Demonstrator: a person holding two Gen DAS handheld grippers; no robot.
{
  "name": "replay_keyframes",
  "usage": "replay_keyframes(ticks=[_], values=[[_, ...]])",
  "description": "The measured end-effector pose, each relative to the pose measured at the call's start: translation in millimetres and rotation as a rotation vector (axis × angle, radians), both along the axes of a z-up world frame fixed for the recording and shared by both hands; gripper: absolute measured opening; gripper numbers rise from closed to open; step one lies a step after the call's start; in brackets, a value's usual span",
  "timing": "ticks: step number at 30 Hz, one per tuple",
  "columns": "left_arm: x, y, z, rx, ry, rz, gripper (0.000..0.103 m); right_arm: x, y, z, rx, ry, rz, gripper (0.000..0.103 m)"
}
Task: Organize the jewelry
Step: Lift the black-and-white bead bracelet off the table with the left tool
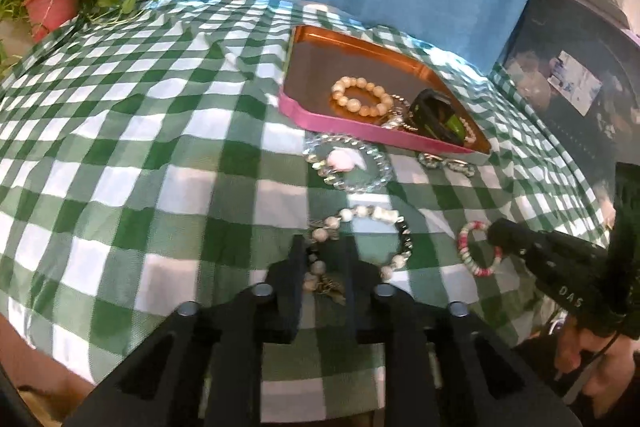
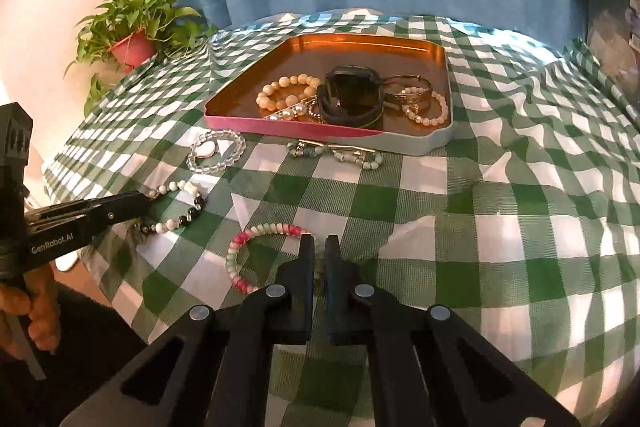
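Left tongs (image 1: 323,259) straddle the near side of the white-and-black bracelet (image 1: 362,243), which lies on the surface in front of the tray (image 1: 344,125); the jaws sit narrowly apart, and whether the pads actually press the beads cannot be told. Right tongs (image 2: 317,255) are nearly pressed together, pinching the pink-and-green bracelet (image 2: 256,251) at its right side, also in front of the tray.

Both grips take only a bead or two at the edge, so a lift could let a strand slip out, or its elastic could roll between the pads. The white-and-black bracelet's charm (image 1: 330,287) may snag the checked cloth (image 1: 140,155) and drag it. Both hands heading to the tray together could collide.

Only the right view shows the tray's far contents, the gold bangle (image 2: 404,83) and pink strand (image 2: 434,115), plus the green strand (image 2: 340,153) in full just before the tray. Only the left view shows the charm between its jaws.
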State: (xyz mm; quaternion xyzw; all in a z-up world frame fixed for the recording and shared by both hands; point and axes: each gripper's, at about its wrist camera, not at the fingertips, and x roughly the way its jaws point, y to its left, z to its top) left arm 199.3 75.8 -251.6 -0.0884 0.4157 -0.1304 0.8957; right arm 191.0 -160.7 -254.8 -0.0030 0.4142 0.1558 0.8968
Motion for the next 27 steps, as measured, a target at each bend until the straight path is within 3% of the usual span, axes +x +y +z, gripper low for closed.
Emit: replay_keyframes(ticks=[2, 4, 6, 7, 8, 9, 16, 19, 27], values=[[2, -6, 0, 0.007, -0.019, -0.015, 0.038, 0, 6, 0, -0.008, -0.013, 0.023, 0.019], [4, -17, 0, 0.072, -0.046, -0.035, 0.041, -1, 12, -1, -0.036, -0.028, 0.044, 0.026], [4, -30, -1, 0.178, -0.071, -0.061, 0.04, -4, 20, -2, -0.104, -0.057, 0.059, 0.026], [4, -35, -2, 0.218, -0.079, -0.076, 0.036, -5, 21, -2, -0.128, -0.065, 0.057, 0.021], [3, -37, -2, 0.226, -0.085, -0.095, 0.017, -5, 22, -2, -0.135, -0.067, 0.059, 0.013], [4, -38, -1, 0.186, -0.065, -0.121, 0.012, -4, 21, -2, -0.123, -0.06, 0.058, 0.005], [4, -29, 2, 0.101, -0.005, -0.1, 0.007, -4, 13, -1, -0.099, -0.049, 0.017, 0.005], [6, -27, 3, 0.083, 0.019, -0.07, 0.007, -6, 6, 3, -0.061, -0.039, -0.012, 0.005], [-2, -29, 15, 0.092, 0.012, -0.027, 0.007, -13, 11, 15, -0.075, -0.065, -0.062, 0.005]])
